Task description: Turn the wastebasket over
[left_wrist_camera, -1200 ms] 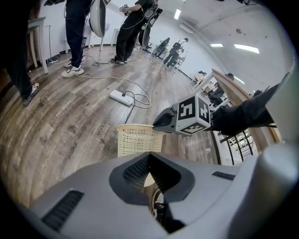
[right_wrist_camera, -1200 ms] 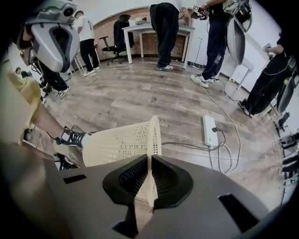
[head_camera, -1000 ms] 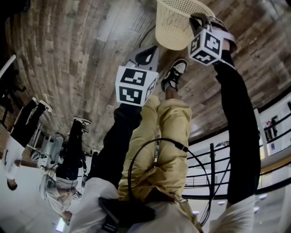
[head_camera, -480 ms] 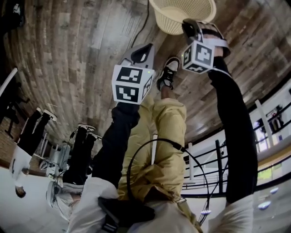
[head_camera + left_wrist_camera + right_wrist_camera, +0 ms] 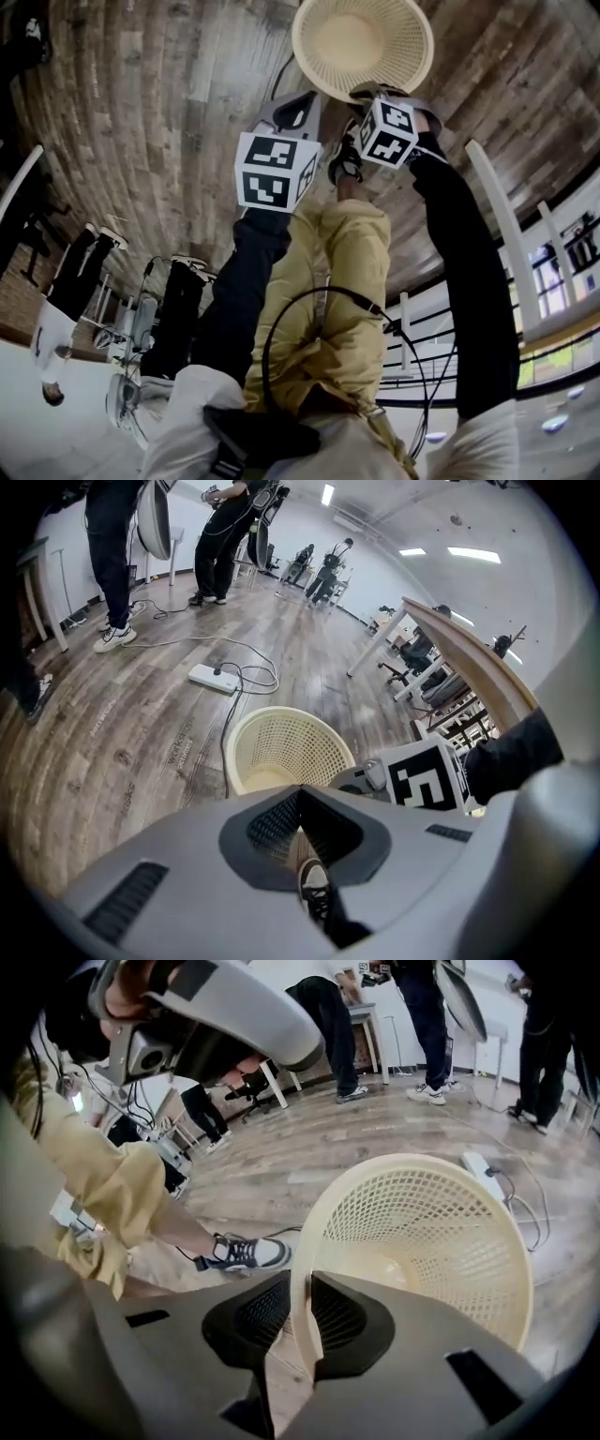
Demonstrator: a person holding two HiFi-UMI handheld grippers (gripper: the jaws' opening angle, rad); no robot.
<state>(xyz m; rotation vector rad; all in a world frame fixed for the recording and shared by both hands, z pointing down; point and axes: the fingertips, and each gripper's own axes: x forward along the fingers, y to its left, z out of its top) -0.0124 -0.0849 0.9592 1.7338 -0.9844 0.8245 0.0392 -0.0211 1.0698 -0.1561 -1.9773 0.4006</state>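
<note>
Upright wastebasket point(image 5: 422, 1232) rim between just-opened jaws of right gripper point(image 5: 302, 1293)

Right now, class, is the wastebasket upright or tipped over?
Upright, mouth up: the head view looks down into the wastebasket onto its solid bottom; it stands on the floor.

Your head cam looks steeply down past your legs point(image 5: 347, 272) to the floor point(image 5: 141, 112). Tool cams ride close behind their own jaws, L tool point(image 5: 300, 797) and R tool point(image 5: 302, 1290), low, facing the wastebasket point(image 5: 361, 42), shared by all 3 views.
</note>
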